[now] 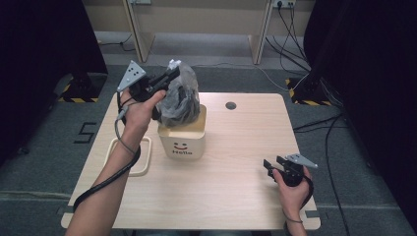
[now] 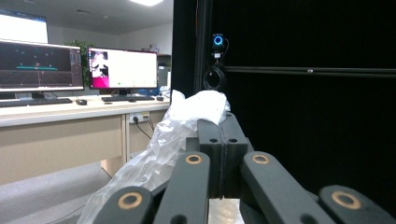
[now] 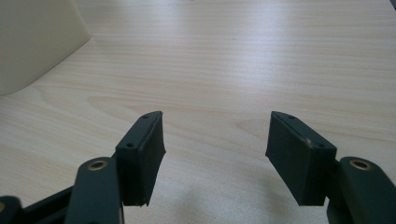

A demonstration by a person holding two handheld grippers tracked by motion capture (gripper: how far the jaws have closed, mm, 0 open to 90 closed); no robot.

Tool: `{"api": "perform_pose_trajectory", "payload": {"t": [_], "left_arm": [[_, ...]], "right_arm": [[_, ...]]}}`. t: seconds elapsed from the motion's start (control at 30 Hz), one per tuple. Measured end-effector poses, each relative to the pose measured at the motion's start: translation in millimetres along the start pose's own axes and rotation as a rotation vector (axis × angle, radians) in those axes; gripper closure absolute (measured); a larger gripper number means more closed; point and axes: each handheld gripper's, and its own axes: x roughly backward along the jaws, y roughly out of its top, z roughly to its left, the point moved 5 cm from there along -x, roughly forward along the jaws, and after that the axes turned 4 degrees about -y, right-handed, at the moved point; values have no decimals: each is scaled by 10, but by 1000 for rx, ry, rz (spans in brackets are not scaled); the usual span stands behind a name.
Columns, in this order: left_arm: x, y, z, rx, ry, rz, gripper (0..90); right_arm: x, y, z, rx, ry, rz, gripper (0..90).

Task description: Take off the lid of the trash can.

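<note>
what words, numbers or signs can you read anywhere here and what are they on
"Hello", under a smiley face, on the front of the cream bin on the table.
"5", a dark mark on the grey floor left of the table.
Text on the monitors in the left gripper view: too small and blurred to read.
</note>
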Motion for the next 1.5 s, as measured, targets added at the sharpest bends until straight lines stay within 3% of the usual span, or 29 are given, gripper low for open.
{"api": "perform_pose_trajectory", "payload": {"t": [0.5,1.5], "left_arm": [[15,194,48,-15,9,-35,900],[44,341,125,-33,13,-87,900]], "right_arm": [[1,0,-3,-4,0,0,365],[3,0,-19,-26,2,-4,362]]}}
